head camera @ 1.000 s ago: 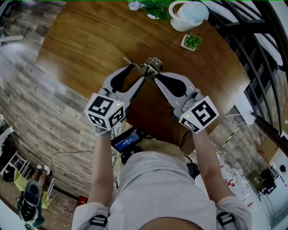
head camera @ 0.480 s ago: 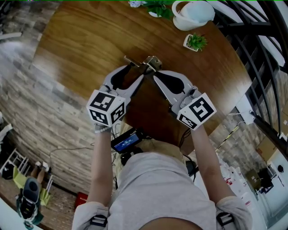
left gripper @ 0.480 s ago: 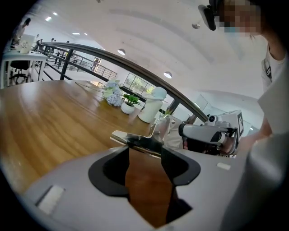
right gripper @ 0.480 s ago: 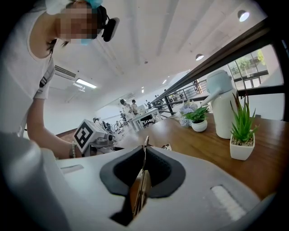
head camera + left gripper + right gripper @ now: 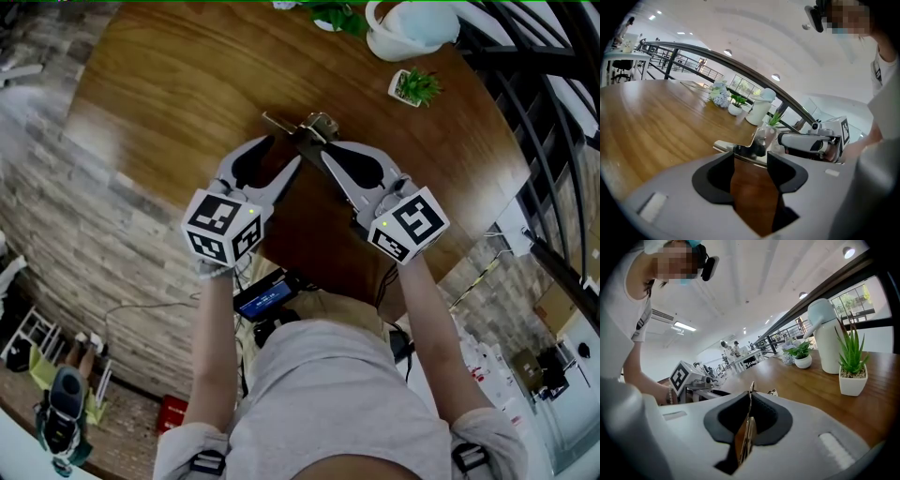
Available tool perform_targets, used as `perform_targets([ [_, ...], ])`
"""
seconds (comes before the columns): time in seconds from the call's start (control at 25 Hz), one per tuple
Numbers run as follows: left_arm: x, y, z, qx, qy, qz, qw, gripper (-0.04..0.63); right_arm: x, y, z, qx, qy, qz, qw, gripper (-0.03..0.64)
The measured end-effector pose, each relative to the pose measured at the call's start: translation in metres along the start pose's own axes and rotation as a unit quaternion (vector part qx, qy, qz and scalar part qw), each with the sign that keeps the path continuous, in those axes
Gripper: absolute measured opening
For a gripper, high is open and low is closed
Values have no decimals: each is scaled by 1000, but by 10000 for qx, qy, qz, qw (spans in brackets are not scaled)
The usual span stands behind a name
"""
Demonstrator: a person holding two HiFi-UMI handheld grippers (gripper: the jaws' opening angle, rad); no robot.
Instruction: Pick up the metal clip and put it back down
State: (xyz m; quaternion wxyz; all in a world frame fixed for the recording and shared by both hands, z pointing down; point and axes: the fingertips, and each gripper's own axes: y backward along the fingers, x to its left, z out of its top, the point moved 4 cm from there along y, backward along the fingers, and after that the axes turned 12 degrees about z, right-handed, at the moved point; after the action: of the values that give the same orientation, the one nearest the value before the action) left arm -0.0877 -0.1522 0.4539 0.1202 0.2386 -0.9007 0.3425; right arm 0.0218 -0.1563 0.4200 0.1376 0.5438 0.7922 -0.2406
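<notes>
Right gripper (image 5: 324,153) points low over the wooden table (image 5: 169,84), which spreads beneath and ahead of both tools. Left gripper (image 5: 286,152), close on its left, stands with jaws spread, probably to steady or receive. Right jaws are pressed together, pinching a thin leaf of the metal clip (image 5: 317,129), whose bar lies across the left tips. Contact with the table is unclear.

- Your left gripper (image 5: 284,153) and right gripper (image 5: 325,159) have pale grey shells with black padding inside the jaws.
- Each one carries a white marker cube (image 5: 223,228) with black squares and a small green light.
- You wear a light grey short-sleeved shirt (image 5: 328,394), with black buckles (image 5: 207,460) near the sleeves.
</notes>
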Motion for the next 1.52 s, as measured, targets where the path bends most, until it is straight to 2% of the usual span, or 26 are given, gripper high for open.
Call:
perform_targets([
  [0.36, 3, 2, -2, -31, -18, 63, 10000, 206, -19, -4, -17, 184, -232, -93, 9995, 14],
  [0.64, 3, 4, -2, -109, 61, 46, 9999, 202, -34, -3, -20, 74, -726, -131, 9972, 17],
  [1.32, 0, 22, 4, -427, -6, 228, 9988, 178, -46, -3, -24, 448, 2, -1024, 9937, 60],
  [1.52, 5, 25, 4, -512, 21, 273, 9983, 170, -55, -2, -23, 345, -40, -1237, 9917, 67],
])
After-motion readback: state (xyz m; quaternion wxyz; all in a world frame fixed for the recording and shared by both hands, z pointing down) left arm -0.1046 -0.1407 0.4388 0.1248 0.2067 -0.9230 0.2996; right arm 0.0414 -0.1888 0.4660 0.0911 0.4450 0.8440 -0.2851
